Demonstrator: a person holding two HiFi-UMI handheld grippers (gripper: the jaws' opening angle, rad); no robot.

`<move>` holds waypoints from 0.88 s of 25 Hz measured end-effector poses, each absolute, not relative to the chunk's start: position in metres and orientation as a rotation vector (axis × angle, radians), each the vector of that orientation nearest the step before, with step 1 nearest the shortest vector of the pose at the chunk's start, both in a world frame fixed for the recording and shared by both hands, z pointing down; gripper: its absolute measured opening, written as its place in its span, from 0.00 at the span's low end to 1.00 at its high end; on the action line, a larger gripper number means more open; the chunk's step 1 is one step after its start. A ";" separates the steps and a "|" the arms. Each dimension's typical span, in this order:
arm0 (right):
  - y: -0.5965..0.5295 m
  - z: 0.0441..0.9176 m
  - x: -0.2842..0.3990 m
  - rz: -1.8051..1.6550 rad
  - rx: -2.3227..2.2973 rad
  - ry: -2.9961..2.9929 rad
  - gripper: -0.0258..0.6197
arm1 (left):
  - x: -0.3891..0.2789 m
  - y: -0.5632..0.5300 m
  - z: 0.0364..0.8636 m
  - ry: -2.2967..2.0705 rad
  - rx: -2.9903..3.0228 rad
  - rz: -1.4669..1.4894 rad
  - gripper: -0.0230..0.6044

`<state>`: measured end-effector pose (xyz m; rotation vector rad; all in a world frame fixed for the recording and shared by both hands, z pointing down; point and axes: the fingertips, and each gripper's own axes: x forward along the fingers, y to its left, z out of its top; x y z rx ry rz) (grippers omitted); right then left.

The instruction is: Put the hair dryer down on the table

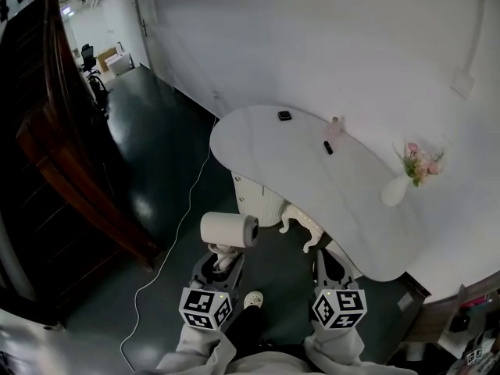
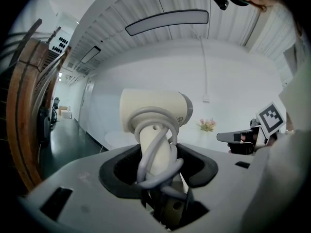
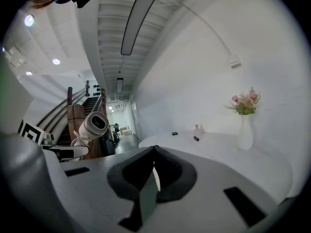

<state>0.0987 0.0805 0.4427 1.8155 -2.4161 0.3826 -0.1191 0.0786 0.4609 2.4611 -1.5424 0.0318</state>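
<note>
A cream hair dryer (image 1: 229, 229) with its grey cord wound round the handle stands upright in my left gripper (image 1: 225, 260), over the dark floor and short of the table's near edge. In the left gripper view the jaws press on the wrapped handle of the hair dryer (image 2: 155, 110) and its barrel lies crosswise above them. My right gripper (image 1: 326, 260) is level with the left one, beside the white table (image 1: 312, 178). Its jaws meet at the tips with nothing between them in the right gripper view (image 3: 154, 152), where the hair dryer (image 3: 95, 124) shows at the left.
On the table stand a white vase (image 1: 394, 190) with pink flowers, a small pink bottle (image 1: 335, 126) and two small black objects (image 1: 284, 116). A white cable (image 1: 176, 241) runs over the floor. A wooden staircase (image 1: 70, 170) rises at the left. The white wall is behind the table.
</note>
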 end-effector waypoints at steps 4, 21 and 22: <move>0.044 0.438 0.095 0.376 1.833 -2.402 0.12 | -0.126 0.037 0.459 -1.535 2.458 0.024 0.38; -0.068 0.446 0.074 0.388 1.897 -2.350 0.12 | -0.139 -0.088 0.474 -1.424 2.495 0.024 0.38; -0.072 0.447 0.073 0.389 1.900 -2.346 0.12 | -0.140 -0.092 0.475 -1.418 2.497 0.026 0.38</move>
